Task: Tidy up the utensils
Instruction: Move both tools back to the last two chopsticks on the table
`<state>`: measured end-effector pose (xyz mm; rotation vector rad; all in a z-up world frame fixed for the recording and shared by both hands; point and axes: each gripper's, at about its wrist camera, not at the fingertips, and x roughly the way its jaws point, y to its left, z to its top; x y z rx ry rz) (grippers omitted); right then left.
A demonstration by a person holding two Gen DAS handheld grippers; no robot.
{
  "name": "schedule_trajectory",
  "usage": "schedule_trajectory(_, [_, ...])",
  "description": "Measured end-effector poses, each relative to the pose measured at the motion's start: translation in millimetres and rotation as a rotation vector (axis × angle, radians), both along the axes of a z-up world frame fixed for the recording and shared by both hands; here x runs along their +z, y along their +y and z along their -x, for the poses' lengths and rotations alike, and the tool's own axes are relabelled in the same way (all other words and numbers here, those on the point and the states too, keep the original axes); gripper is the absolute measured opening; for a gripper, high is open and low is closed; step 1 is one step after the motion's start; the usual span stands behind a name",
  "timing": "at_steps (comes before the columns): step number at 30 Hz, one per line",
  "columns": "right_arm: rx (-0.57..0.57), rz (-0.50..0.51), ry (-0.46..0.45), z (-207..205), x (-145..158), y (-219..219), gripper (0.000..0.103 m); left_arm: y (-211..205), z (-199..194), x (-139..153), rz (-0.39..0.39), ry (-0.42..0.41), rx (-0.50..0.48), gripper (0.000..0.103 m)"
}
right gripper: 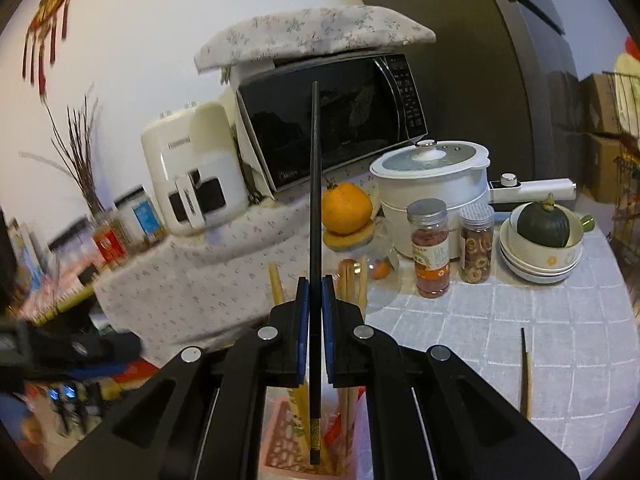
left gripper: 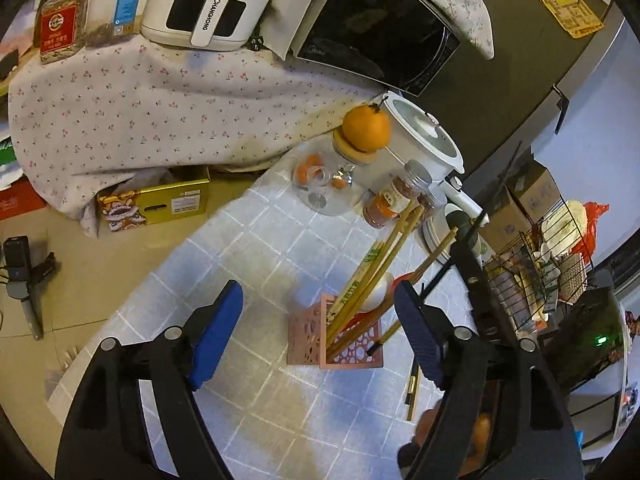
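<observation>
A pink perforated utensil holder point(left gripper: 334, 338) stands on the tiled table and holds several wooden chopsticks point(left gripper: 376, 264) and a white spoon point(left gripper: 378, 290). My left gripper point(left gripper: 316, 340) is open, with its blue pads on either side of the holder, just in front of it. My right gripper point(right gripper: 315, 304) is shut on a black chopstick point(right gripper: 315, 208), held upright with its lower end over the holder point(right gripper: 280, 444). Another black chopstick point(right gripper: 525, 372) lies on the table at the right; it also shows in the left wrist view point(left gripper: 412, 392).
A glass jar with an orange on top point(left gripper: 366, 128), two spice jars point(right gripper: 430, 248), a white electric pot point(right gripper: 432, 176), stacked bowls with a green squash point(right gripper: 542, 240), a microwave point(right gripper: 332, 120) and a wire rack point(left gripper: 532, 272) surround the table.
</observation>
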<state>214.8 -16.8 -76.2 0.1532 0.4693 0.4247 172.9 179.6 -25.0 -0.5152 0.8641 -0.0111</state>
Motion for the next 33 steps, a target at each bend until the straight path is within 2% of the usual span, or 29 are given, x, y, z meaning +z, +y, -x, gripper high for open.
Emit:
schedule_trajectory(3, [0.004,0.043,0.026,1,-11,4,0.008,1,0,0,0.009,0.0,-0.012,0.074])
schedule_trajectory(6, [-0.01,0.037,0.041,5,-12,-5,0.008,0,1,2,0.013,-0.006,-0.016,0.074])
schedule_trajectory(11, [-0.039,0.055,0.056,9,21,-36,0.009,-11,3,8,-0.001,-0.027,-0.047,0.074])
schedule_trajectory(12, [-0.044,0.052,0.073,8,29,-46,0.009,-14,4,8,-0.005,-0.028,-0.054,0.074])
schedule_trajectory(14, [-0.056,0.055,0.128,4,39,-69,0.018,-24,5,11,-0.008,-0.038,-0.082,0.074])
schedule_trajectory(16, [-0.066,0.072,0.191,0,41,-90,0.018,-33,7,13,-0.028,-0.052,-0.105,0.074])
schedule_trajectory(20, [-0.137,0.117,0.316,-3,18,-145,0.023,-61,12,17,-0.081,-0.068,-0.167,0.074])
schedule_trajectory(22, [-0.193,0.115,0.479,-14,-5,-174,0.023,-75,14,16,-0.094,-0.069,-0.203,0.074])
schedule_trajectory(24, [-0.204,0.048,0.582,-23,-19,-196,0.025,-96,16,13,-0.123,-0.062,-0.252,0.074])
schedule_trajectory(28, [-0.213,0.031,0.682,-31,-44,-213,0.025,-134,16,-1,-0.143,-0.023,-0.326,0.074])
schedule_trajectory(29, [-0.196,0.018,0.731,-34,-55,-213,0.025,-145,16,-5,-0.144,-0.01,-0.346,0.074])
schedule_trajectory(31, [-0.166,0.004,0.812,-39,-75,-213,0.025,-160,15,-12,-0.136,0.011,-0.379,0.074])
schedule_trajectory(33, [-0.157,0.02,0.852,-43,-90,-212,0.025,-180,12,-23,-0.104,0.055,-0.424,0.074])
